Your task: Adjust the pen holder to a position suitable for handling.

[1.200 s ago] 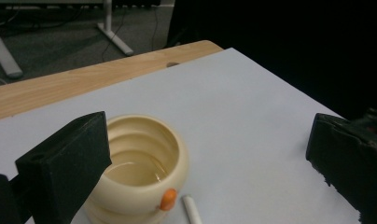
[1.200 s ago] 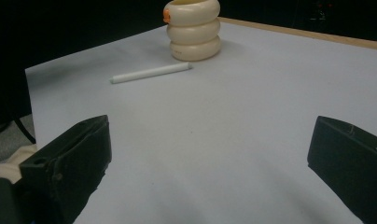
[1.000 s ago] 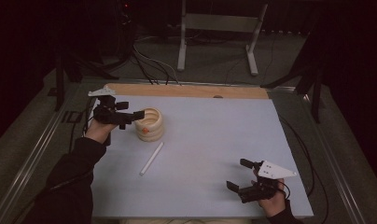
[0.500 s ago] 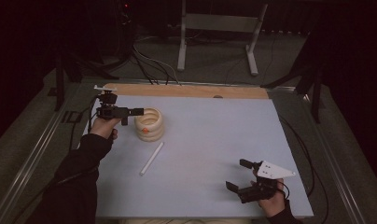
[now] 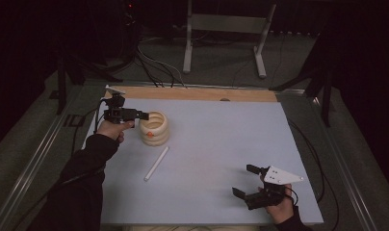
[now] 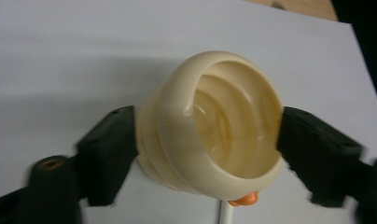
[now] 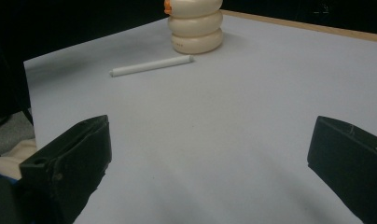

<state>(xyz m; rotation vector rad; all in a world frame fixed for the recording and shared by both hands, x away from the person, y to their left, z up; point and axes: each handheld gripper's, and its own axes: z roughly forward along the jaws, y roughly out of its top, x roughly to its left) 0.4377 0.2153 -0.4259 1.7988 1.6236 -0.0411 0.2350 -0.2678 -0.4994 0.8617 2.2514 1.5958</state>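
Note:
A cream ribbed cup (image 5: 154,128) stands upright on the pale blue table (image 5: 221,139) at the back left, with a small orange piece (image 5: 149,135) at its side. My left gripper (image 5: 143,116) reaches in from the left at rim height. In the left gripper view its two jaws press against opposite sides of the cup (image 6: 210,126), so the left gripper (image 6: 207,140) is shut on it. A white stick (image 5: 156,163) lies flat in front of the cup. Near the front right edge my right gripper (image 5: 243,180) stands open with nothing in it; the right gripper (image 7: 210,158) faces the stick (image 7: 151,66) and cup (image 7: 196,25).
A wooden strip (image 5: 192,93) runs along the table's far edge. Cables and a metal stand (image 5: 221,38) are on the dark floor behind. The person's dark sleeve (image 5: 82,178) lies over the left front part of the table.
My left gripper has moved right toward the cup and turned, and its jaws now sit on either side of the cup. The right gripper, cup and stick have stayed put.

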